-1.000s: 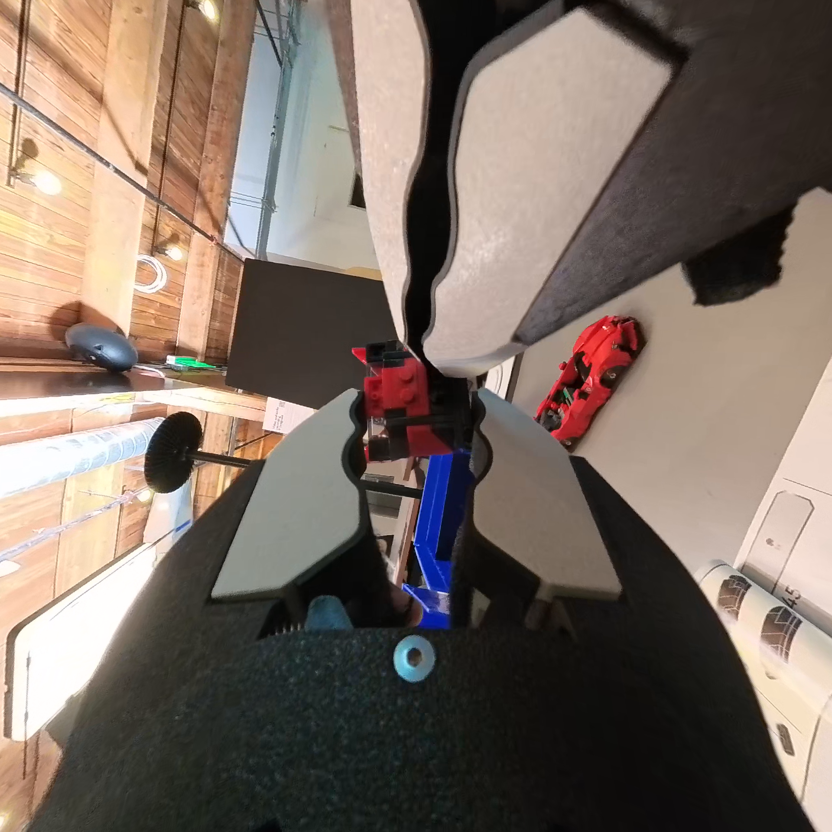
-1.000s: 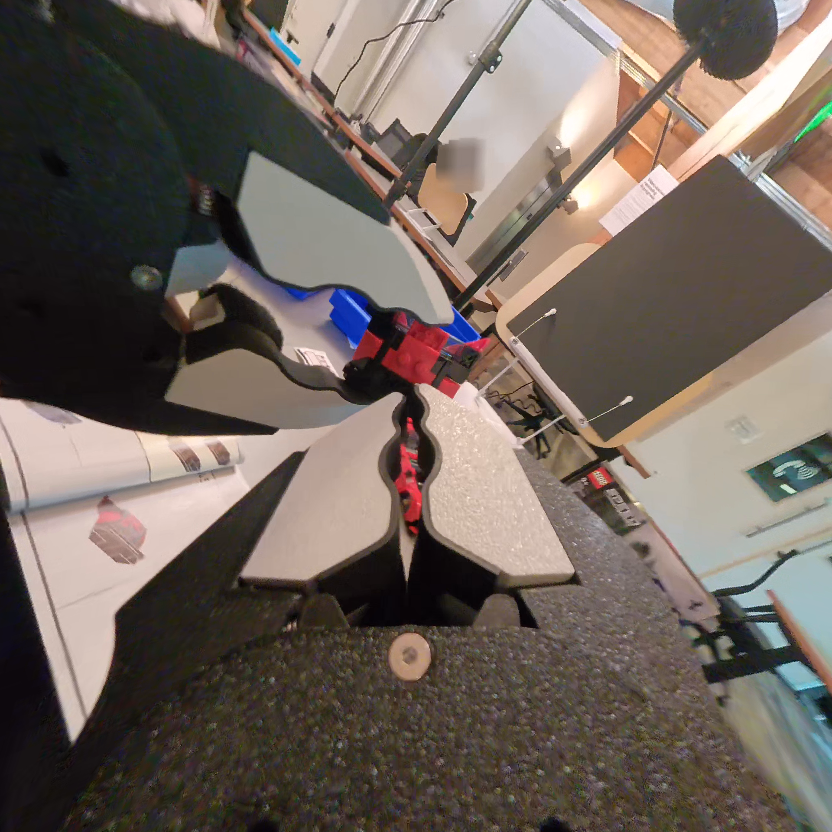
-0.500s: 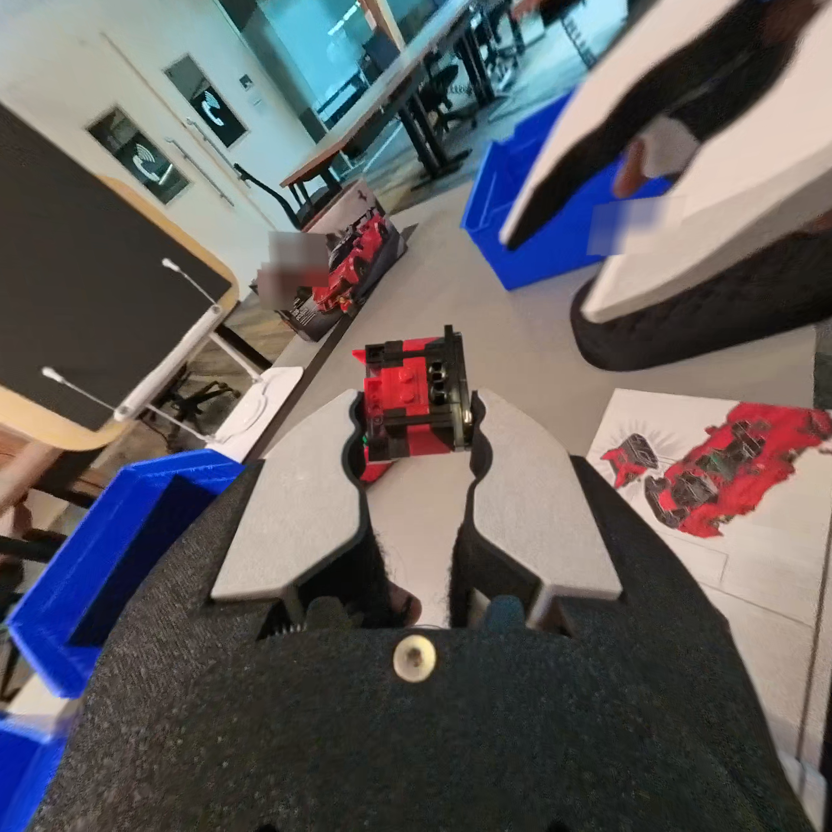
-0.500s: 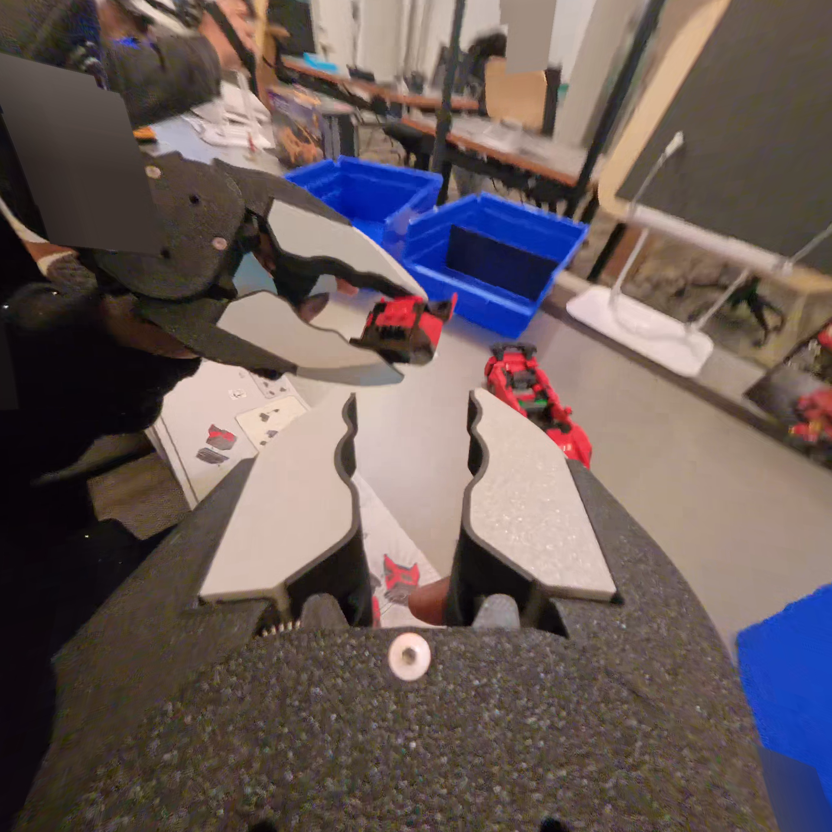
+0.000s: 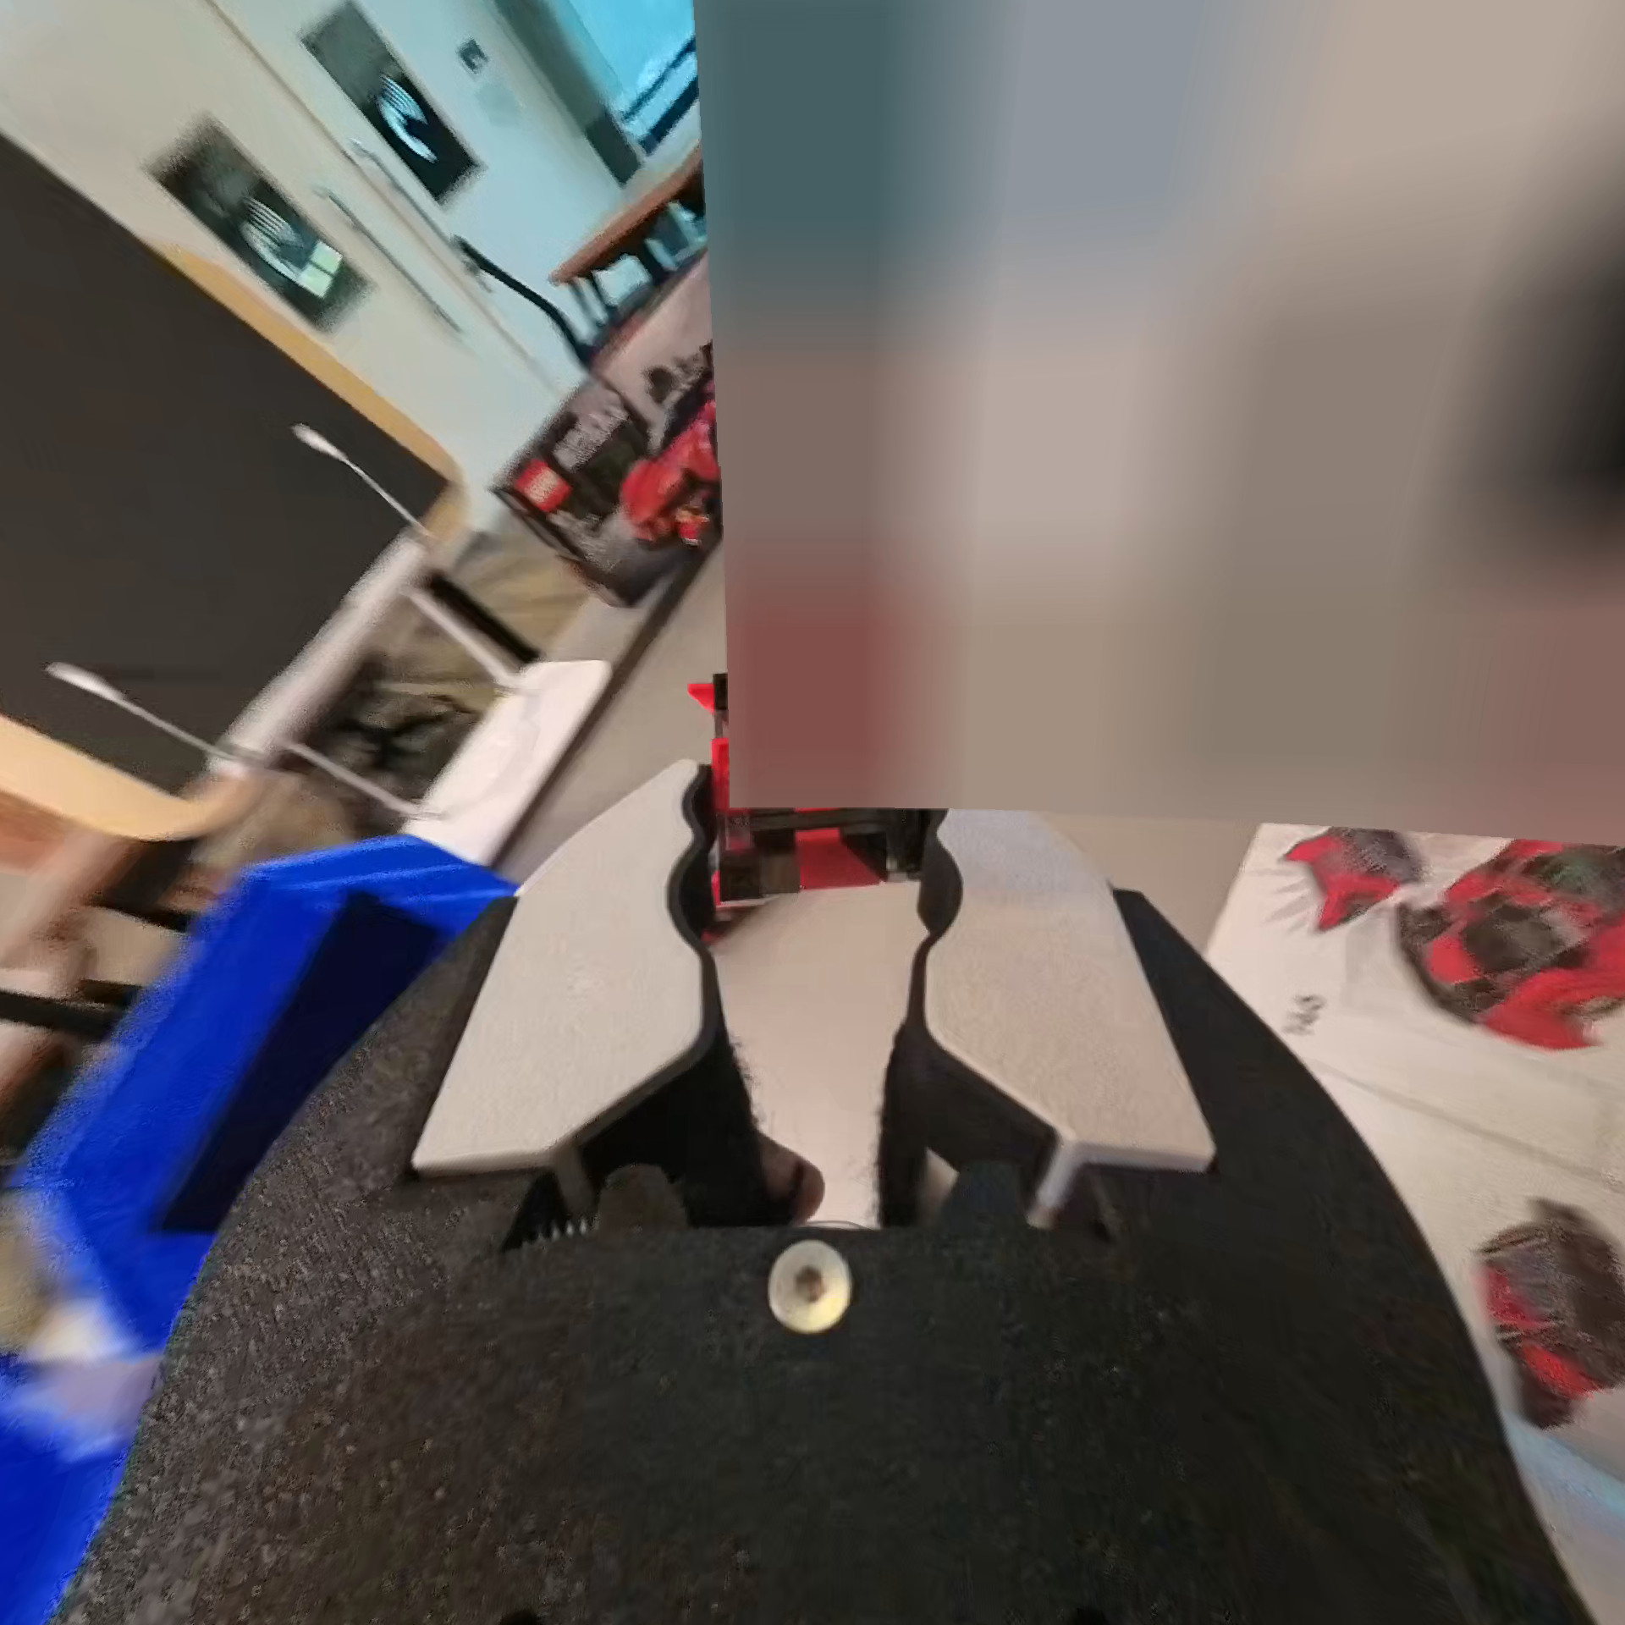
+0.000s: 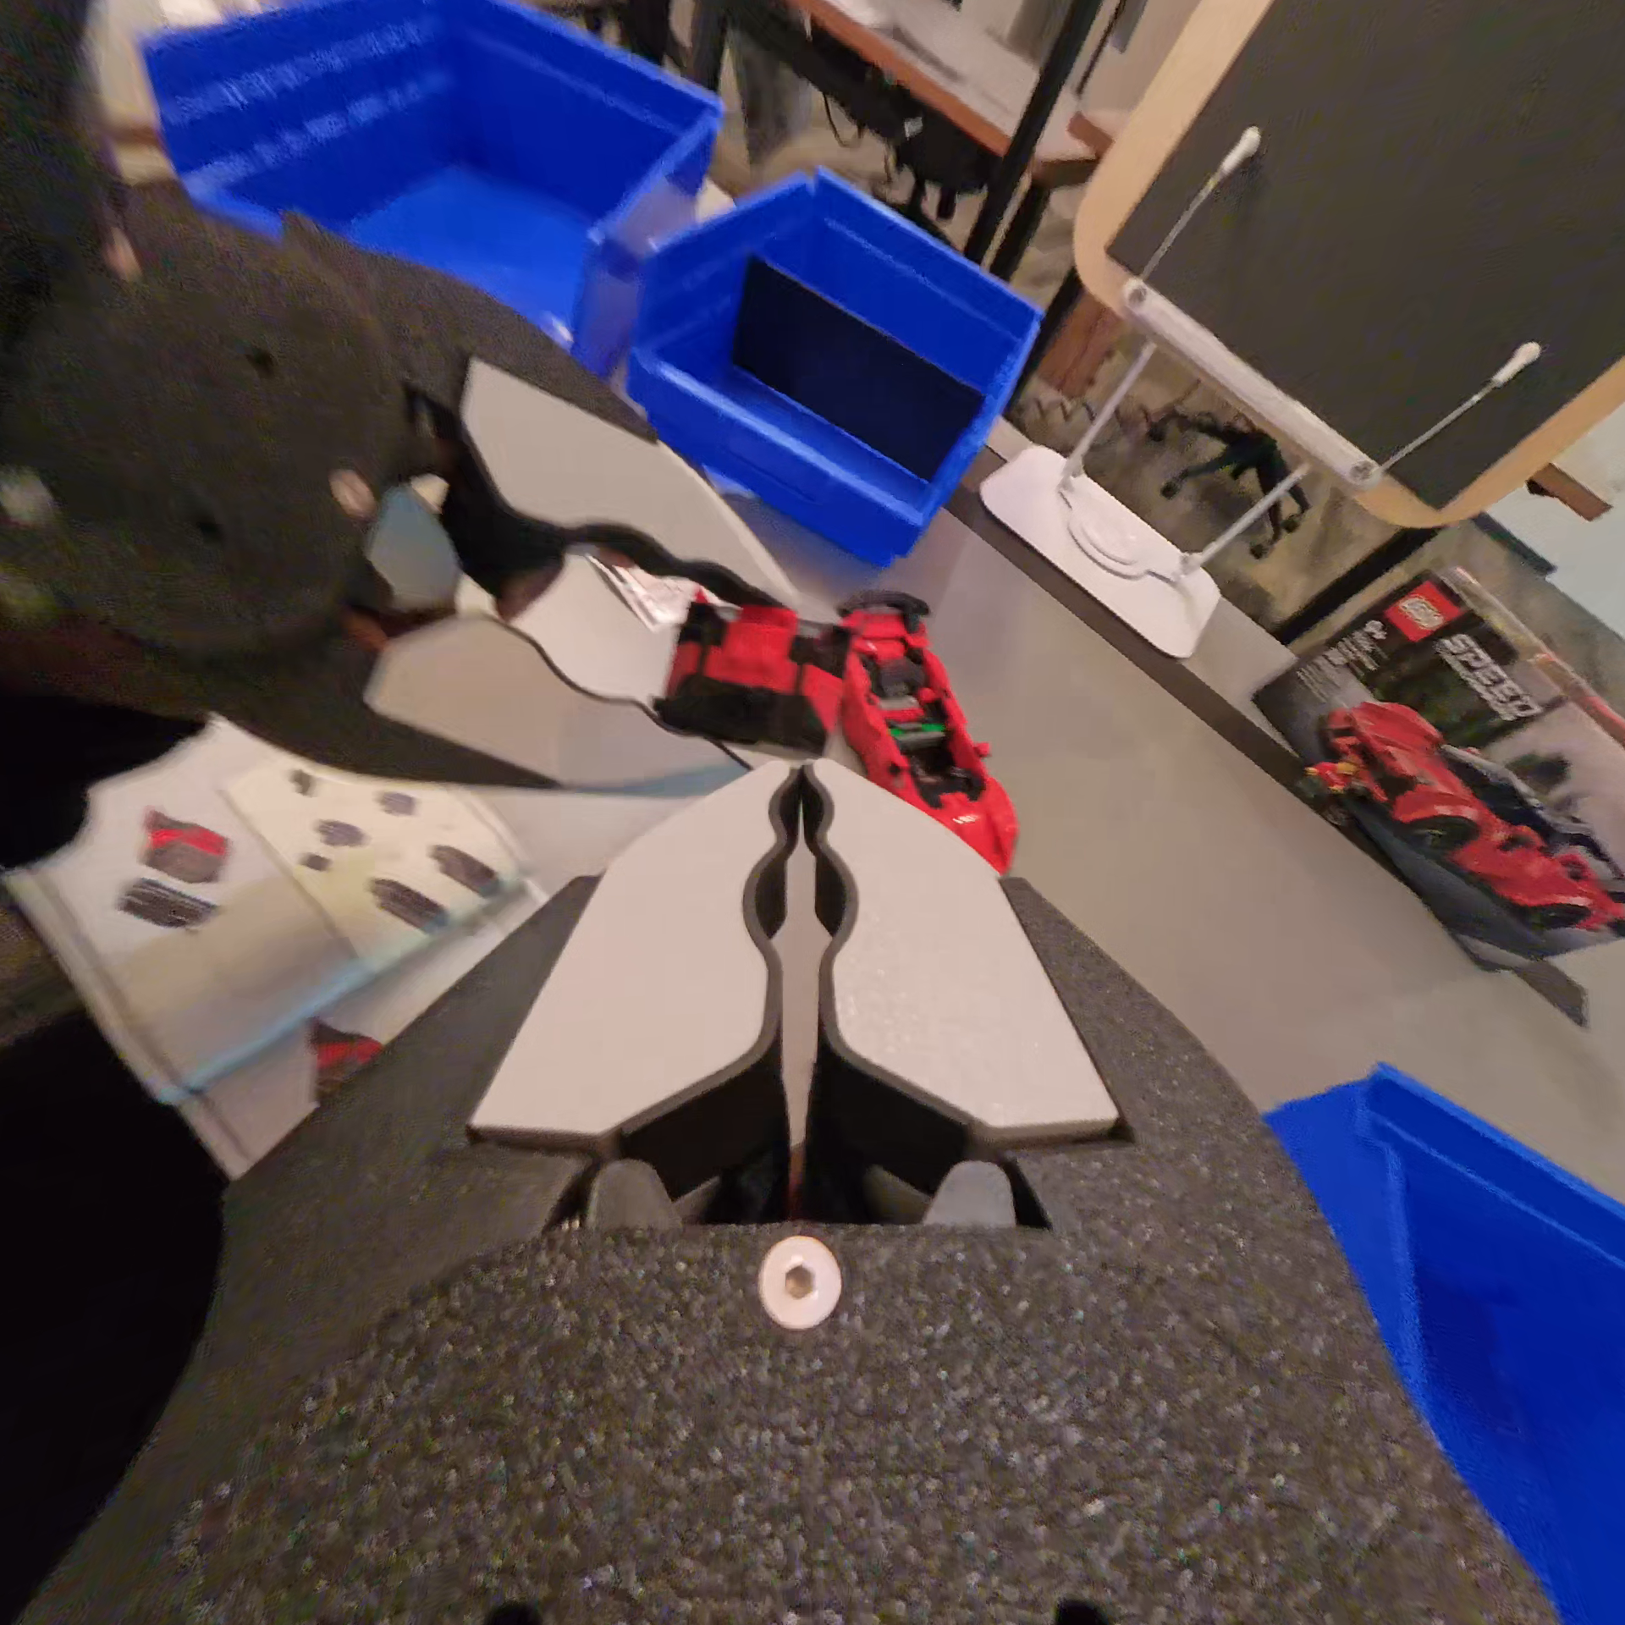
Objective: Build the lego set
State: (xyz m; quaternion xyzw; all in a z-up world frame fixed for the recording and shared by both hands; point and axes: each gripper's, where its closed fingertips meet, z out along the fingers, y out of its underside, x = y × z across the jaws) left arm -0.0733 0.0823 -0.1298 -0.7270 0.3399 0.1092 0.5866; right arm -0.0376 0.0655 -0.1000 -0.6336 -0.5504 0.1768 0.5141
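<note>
Left hand-held gripper (image 5: 813,848) pinches a blocky red-and-black lego chunk (image 6: 752,673); right hand-held gripper (image 6: 802,778) pressed together, empty.

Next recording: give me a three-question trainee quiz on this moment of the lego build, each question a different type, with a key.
1. True or false: the right gripper holds a lego piece.
2. Multiple choice: the red and black lego block is
A) lying in a blue bin
B) clamped in the left gripper
C) resting on the instruction booklet
3. Fill in: the part-built red car lies on the ____, just beyond the right gripper's tips.

Key: 1 false, its fingers are closed on nothing; 2 B; 3 table.
</note>
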